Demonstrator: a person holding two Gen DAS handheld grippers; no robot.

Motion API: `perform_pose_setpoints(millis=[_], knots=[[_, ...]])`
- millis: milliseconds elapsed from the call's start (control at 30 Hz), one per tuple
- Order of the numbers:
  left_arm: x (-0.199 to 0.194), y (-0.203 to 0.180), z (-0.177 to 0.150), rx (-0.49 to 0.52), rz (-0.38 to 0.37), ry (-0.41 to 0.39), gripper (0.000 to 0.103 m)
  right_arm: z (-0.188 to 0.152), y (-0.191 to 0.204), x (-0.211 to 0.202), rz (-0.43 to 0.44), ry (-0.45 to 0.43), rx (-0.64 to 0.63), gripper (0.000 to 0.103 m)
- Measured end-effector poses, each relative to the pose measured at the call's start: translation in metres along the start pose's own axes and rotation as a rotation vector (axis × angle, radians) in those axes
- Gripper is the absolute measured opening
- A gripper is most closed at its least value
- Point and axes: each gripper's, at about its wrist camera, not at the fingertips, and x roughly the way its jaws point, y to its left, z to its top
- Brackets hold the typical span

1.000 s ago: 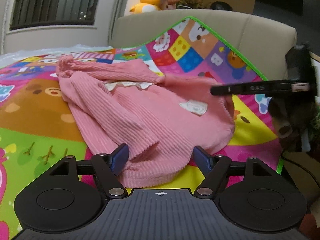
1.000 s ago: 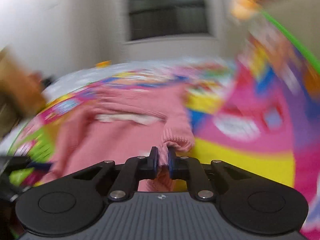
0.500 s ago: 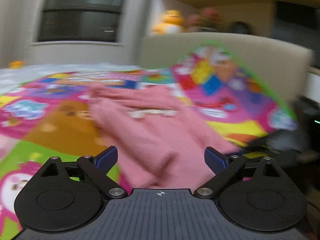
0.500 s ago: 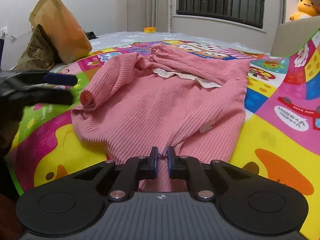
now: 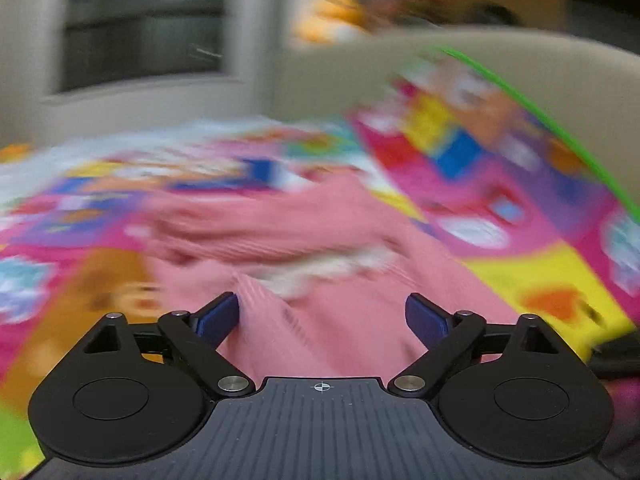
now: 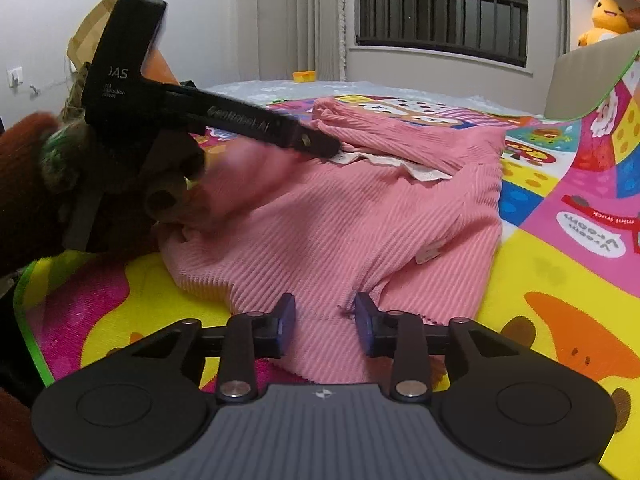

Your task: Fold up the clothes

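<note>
Here, the pink top is lying lengthwise toward mid-frame, its hem sitting between the right gripper's narrowly parted jaws, nearer than the wide-spread left gripper.

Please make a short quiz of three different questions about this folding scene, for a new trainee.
1. True or false: the right gripper is shut on the pink sweater.
2. What lies under the sweater? A) play mat B) wooden floor C) towel
3. Fill in: the white lace trim of the sweater lies at its ___ end from the right gripper.

Key: 1 false, it is open; 2 A, the colourful play mat; 3 far.
</note>
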Motion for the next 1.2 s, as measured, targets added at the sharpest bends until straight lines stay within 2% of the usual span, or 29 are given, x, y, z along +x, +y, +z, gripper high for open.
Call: perform_pose_setpoints(millis=[100,133,267,433,567,667,767,833,900,967,1100,1200], knots=[[0.008,-0.003,-0.014,0.023,-0.157,0.067,0.094,-0.002,0.0,0.0,0.023,-0.006,0.003,0.042],[0.01,-0.003,-0.019,0.022,-0.201,0.086,0.095,-0.002,0.0,0.0,0.033,-0.006,0.002,0.048],[0.0,0.004,-0.034,-0.04,-0.258,0.093,0.095,-0.003,0.007,0.003,0.065,-0.002,-0.029,0.075],[-0.017,0.015,-0.045,-0.115,-0.298,0.073,0.096,-0.001,0.012,0.002,0.121,0.011,-0.018,0.098],[-0.025,0.018,-0.055,-0.13,-0.301,0.036,0.097,0.007,-0.003,-0.015,0.179,0.014,0.073,0.103],[-0.026,0.016,-0.058,-0.132,-0.299,0.017,0.099,0.019,-0.021,-0.037,0.151,-0.042,0.125,0.103],[-0.027,0.016,-0.059,-0.143,-0.3,0.007,0.099,0.031,-0.046,-0.058,0.035,-0.111,0.195,0.103],[-0.029,0.018,-0.062,-0.16,-0.308,-0.002,0.099,0.035,-0.066,-0.062,-0.074,-0.135,0.279,0.103],[-0.032,0.02,-0.066,-0.175,-0.317,-0.012,0.1,0.034,-0.088,-0.056,-0.145,-0.121,0.38,0.103],[-0.035,0.019,-0.068,-0.178,-0.315,-0.02,0.101,0.031,-0.102,-0.044,-0.16,-0.095,0.432,0.103],[-0.039,0.013,-0.069,-0.165,-0.298,-0.021,0.103,0.038,-0.099,-0.009,-0.202,-0.06,0.398,0.103],[-0.047,0.008,-0.069,-0.156,-0.292,-0.009,0.103,0.039,-0.088,0.022,-0.247,0.045,0.333,0.103]])
